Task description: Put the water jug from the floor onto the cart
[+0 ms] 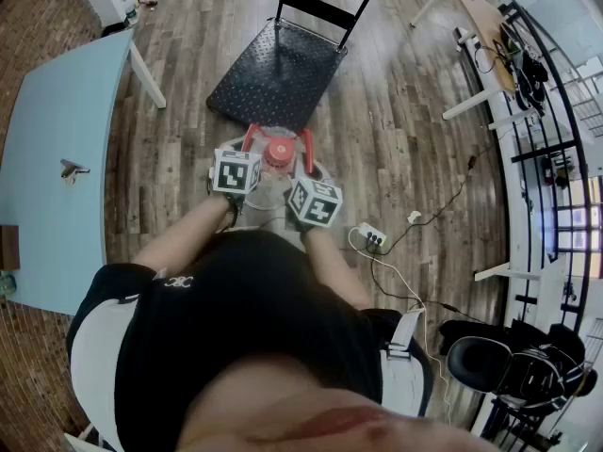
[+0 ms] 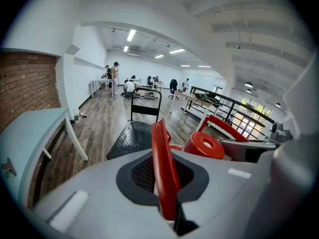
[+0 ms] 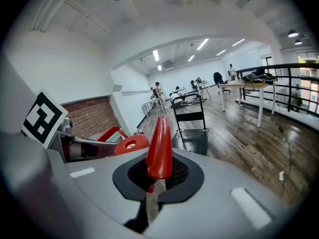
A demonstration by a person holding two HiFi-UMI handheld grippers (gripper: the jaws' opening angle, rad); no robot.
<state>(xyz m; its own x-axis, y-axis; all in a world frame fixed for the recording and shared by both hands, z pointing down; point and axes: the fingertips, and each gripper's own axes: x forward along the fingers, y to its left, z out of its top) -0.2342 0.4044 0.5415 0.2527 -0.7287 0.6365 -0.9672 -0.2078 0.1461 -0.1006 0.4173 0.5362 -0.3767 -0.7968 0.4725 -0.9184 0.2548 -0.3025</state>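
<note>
Open-plan office or lab floor

A wood plank floor [image 1: 405,111] runs far back under ceiling strip lights [image 2: 131,35], past long white-legged desks [image 3: 249,86], an office chair [image 3: 218,78], a brick wall [image 2: 25,83], a power strip [image 1: 373,237] with loose cables, a cart [image 1: 278,69], and people [image 2: 115,73] at distant tables.

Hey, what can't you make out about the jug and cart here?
- Jug body: head view, mostly under left gripper and right gripper; gripper views show only cap and handles.
- Cart wheels: none visible; deck covers them.
- Whether the jug rests on the floor: base hidden.
</note>
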